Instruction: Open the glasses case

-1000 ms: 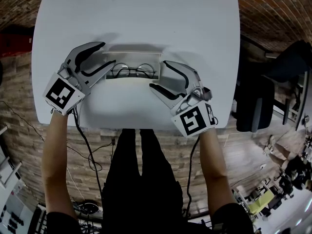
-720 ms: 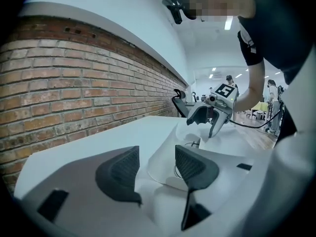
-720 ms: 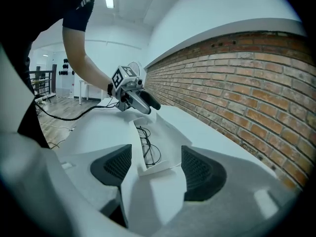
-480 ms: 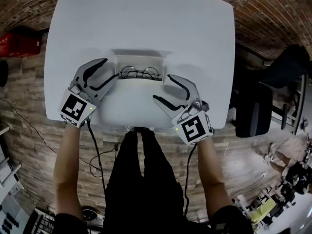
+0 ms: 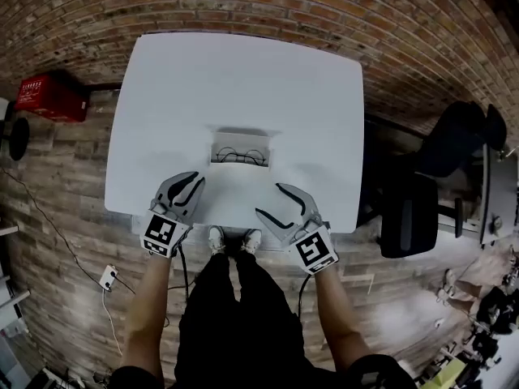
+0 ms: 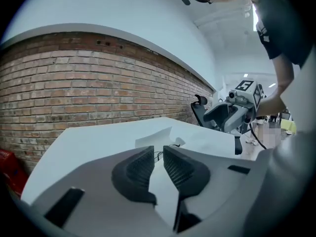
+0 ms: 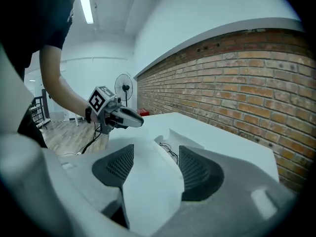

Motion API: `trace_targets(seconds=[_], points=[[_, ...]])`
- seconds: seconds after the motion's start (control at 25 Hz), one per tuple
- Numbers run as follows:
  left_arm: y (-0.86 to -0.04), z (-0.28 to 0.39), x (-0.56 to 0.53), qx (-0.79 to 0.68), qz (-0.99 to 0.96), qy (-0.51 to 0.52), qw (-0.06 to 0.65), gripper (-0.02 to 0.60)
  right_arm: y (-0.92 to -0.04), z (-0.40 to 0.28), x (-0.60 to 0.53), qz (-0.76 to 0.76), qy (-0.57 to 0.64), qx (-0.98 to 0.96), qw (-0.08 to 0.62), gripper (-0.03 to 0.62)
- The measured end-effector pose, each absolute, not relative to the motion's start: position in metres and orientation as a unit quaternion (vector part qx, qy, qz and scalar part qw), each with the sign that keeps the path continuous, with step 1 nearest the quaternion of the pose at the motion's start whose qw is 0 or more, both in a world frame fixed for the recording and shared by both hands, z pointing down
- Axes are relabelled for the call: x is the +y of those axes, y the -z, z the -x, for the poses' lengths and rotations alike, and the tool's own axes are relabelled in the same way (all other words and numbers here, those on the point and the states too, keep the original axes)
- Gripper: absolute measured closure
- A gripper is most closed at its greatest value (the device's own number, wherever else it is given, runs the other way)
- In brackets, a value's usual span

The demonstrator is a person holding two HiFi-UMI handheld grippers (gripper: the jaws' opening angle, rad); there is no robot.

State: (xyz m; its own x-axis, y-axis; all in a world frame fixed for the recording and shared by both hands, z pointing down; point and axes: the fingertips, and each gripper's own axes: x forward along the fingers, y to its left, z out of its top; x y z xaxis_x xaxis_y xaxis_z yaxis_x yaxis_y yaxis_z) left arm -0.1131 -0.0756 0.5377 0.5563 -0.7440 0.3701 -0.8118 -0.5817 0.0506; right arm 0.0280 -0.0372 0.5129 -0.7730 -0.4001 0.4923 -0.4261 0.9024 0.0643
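The left forearm [image 5: 151, 298] and right forearm [image 5: 336, 314] rise from the frame's bottom edge. The left claw [image 5: 193, 186], just left of centre, is closing, its jaws nearly together and empty. The right claw [image 5: 270, 200], right of centre, is wide, closing slightly, and empty.

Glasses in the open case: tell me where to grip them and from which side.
Probably grip the glasses by the bridge between the lenses, from straight above: they lie lens-up inside the open glasses case, whose walls and raised lid block a sideways approach.
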Motion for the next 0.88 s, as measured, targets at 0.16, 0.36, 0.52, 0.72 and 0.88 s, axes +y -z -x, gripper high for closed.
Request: trace_targets(seconds=[0.16,0.36,0.52,0.72,0.88], points=[[-0.511,0.117,-0.072,-0.463,-0.869,-0.146,0.098,0.548,-0.481,-0.029,-0.038,-0.248,-0.028,-0.941,0.227,0.326],[-0.480,0.114,-0.064,-0.478,-0.860,-0.158,0.087,0.572,-0.443,-0.036,-0.037,-0.268,-0.010,-0.941,0.209,0.352],[-0.445,0.110,-0.056,-0.486,-0.861,-0.131,0.078,0.574,-0.417,-0.043,-0.037,-0.282,0.011,-0.940,0.189,0.379],[-0.406,0.115,-0.047,-0.499,-0.858,-0.107,0.054,0.574,-0.393,-0.052,-0.034,-0.314,-0.005,-0.934,0.169,0.415],[-0.376,0.127,-0.041,-0.513,-0.853,-0.088,0.032,0.574,-0.377,-0.061,-0.035,-0.329,0.007,-0.931,0.158,0.447]])
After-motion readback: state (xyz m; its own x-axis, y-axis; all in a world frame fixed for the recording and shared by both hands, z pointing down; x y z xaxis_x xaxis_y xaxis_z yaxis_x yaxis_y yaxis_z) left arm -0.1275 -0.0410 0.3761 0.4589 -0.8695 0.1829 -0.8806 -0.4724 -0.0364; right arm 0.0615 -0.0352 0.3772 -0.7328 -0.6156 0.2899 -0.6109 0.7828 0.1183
